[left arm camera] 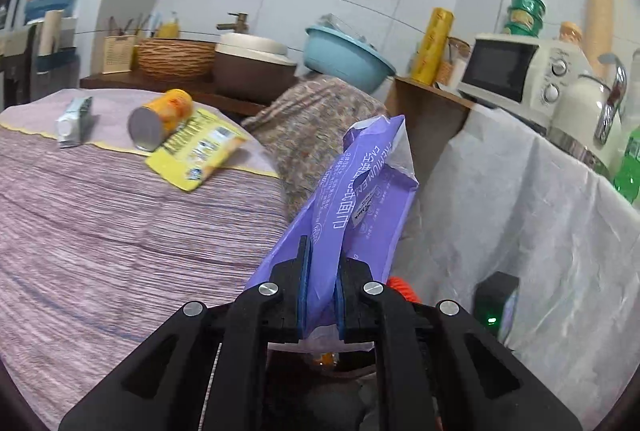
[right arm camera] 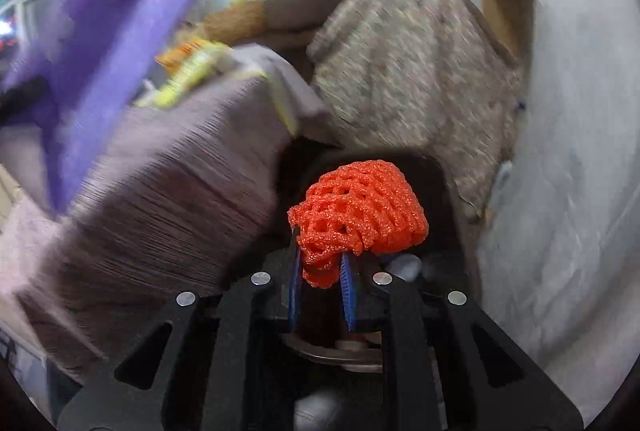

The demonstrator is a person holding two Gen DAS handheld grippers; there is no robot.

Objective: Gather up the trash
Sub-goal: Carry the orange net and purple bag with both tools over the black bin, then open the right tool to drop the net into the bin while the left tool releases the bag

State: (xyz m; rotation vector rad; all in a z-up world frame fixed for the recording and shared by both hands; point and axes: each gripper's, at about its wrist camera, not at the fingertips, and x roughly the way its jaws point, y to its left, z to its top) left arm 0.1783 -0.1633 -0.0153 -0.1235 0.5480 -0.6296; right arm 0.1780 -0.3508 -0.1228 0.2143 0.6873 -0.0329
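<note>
My left gripper (left arm camera: 322,263) is shut on a purple plastic wrapper (left arm camera: 360,183) that sticks up past the table's right edge. In the blurred right wrist view the same purple wrapper (right arm camera: 108,43) shows at the upper left. My right gripper (right arm camera: 322,263) is shut on an orange foam fruit net (right arm camera: 360,215), held over a dark bin opening (right arm camera: 436,187) between the table and a white-draped counter. On the striped tablecloth (left arm camera: 120,231) lie a yellow can (left arm camera: 162,119) on its side, a yellow snack bag (left arm camera: 196,151) and a small silver carton (left arm camera: 76,121).
A floral-covered object (left arm camera: 312,119) stands behind the table. A white-draped counter (left arm camera: 540,199) on the right holds a microwave (left arm camera: 520,71), a kettle and a green bottle. At the back are a sink, a wicker basket (left arm camera: 176,57) and a blue basin (left arm camera: 348,55).
</note>
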